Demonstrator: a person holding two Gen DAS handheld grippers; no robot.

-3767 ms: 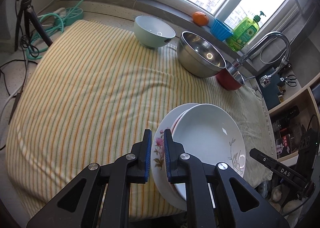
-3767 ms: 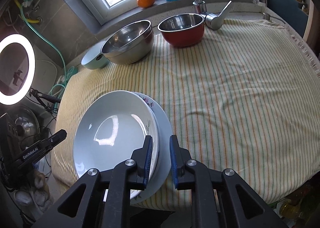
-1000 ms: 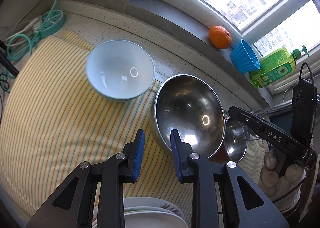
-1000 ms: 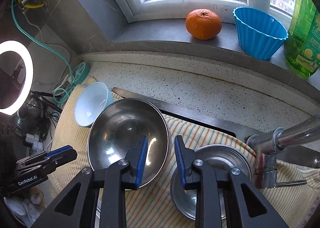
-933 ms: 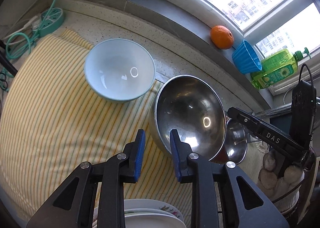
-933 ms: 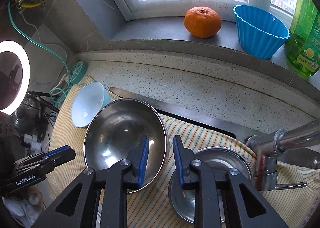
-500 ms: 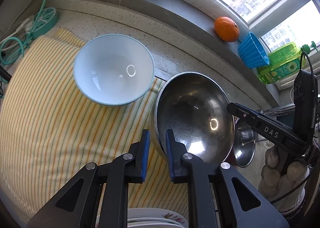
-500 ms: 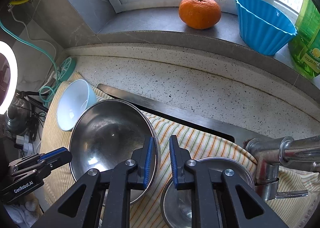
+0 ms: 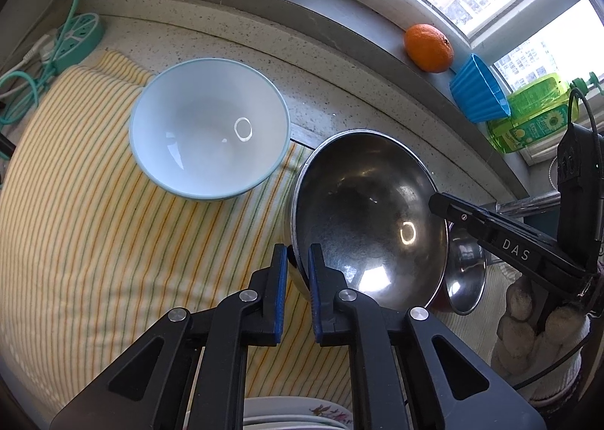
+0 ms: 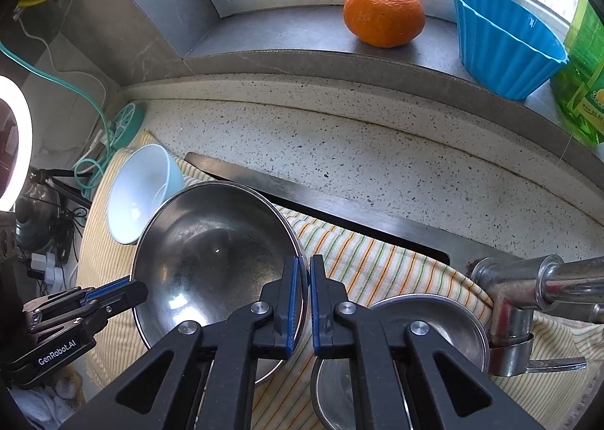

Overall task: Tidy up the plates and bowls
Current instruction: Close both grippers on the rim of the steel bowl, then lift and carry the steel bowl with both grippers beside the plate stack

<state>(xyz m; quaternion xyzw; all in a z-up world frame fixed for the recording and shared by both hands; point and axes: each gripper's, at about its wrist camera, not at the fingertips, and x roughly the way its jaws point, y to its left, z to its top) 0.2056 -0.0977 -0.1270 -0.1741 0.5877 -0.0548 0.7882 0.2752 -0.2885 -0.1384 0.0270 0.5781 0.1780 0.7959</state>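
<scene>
Both grippers have come off the stacked plates at the near edge and now sit at the steel bowl (image 9: pixel 372 218), their jaws having just closed in on its rim from opposite sides. Left gripper (image 9: pixel 298 264) — blue pads pinching the rim on the bowl's near-left edge, one pad outside the wall, one inside. Right gripper (image 10: pixel 305 275) — clamped on the rim at the opposite side, the thin steel edge showing between its pads, barely a gap left.

Steel bowl sits on the striped cloth (image 9: pixel 94 226), toward the back of it, tilted a little in the left view. Just to its left, the light blue bowl (image 9: pixel 209 134), upright, near but apart from it as far as the left view shows. On the other side, tucked close under the steel bowl's rim, the smaller red-sided steel bowl (image 10: pixel 426 320); whether the two touch I cannot tell. The tap (image 10: pixel 528 290) stands right beside that one — tight quarters on that side.

Behind the bowls, a bare strip of speckled counter (image 10: pixel 358 151) runs up to the windowsill, where an orange (image 10: pixel 383 13), a blue fluted cup (image 10: pixel 506 41) and a green soap bottle (image 9: pixel 532 115) line up. Open cloth lies wide to the left and front of the steel bowl, and the stack of plates (image 9: pixel 302 416) peeks in at the bottom edge of the left view.
</scene>
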